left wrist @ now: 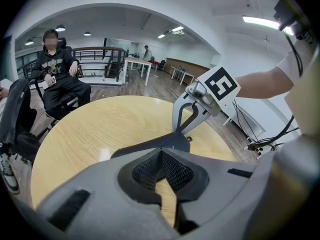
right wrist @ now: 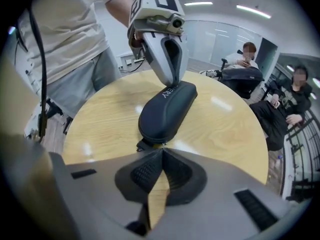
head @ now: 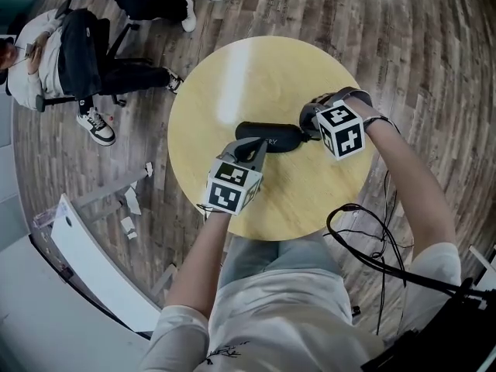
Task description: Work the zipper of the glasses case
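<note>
With the case [right wrist: 165, 111] mid-table [head: 232, 68], the left gripper [left wrist: 160, 154], jaws shut, should pin its far end while the right gripper [right wrist: 161, 151], jaws together beside the pull [right wrist: 142, 144], tugs along the seam.

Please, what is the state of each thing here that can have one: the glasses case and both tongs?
glasses case: closed, lying flat.
left tongs: shut, tips resting on the top of the case, at its far end.
right tongs: shut, tips at the zipper end of the case.
</note>
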Demonstrator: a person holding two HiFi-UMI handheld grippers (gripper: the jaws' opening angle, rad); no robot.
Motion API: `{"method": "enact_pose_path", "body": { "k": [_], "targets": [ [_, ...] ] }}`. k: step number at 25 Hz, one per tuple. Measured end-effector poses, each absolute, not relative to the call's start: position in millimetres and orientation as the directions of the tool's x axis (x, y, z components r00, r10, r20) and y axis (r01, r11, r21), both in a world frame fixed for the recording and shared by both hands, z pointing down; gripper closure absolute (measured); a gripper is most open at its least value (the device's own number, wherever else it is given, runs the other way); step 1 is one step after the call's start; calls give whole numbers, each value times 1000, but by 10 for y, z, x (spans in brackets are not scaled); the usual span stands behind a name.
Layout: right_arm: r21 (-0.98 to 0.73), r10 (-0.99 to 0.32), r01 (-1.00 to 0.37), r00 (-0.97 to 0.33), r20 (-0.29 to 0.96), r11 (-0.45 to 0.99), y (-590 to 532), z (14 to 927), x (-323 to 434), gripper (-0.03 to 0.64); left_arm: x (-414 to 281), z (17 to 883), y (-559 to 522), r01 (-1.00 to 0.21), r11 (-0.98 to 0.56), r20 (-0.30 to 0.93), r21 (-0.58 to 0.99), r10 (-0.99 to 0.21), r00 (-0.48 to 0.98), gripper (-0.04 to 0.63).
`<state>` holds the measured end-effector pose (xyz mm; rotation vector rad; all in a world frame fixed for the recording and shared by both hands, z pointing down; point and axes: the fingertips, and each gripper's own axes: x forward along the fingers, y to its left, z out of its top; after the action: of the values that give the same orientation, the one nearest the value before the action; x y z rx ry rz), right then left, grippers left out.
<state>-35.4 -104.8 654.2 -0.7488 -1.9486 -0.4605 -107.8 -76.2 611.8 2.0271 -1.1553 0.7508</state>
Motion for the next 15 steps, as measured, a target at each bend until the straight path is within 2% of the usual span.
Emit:
{"method": "enact_pose_path", "body": {
  "k": [5, 15],
  "targets": [
    [-49, 306, 575, -360, 882, 817, -1032, 6523, -338, 615, -1076, 6127, -768, -886, -371, 753, 278, -488, 440, 589],
    [-86, 274, 482, -335, 902, 872, -813, 6489, -130, 615, -1028, 6150, -792, -882, -364, 764, 300, -462, 450, 591]
  ]
}}
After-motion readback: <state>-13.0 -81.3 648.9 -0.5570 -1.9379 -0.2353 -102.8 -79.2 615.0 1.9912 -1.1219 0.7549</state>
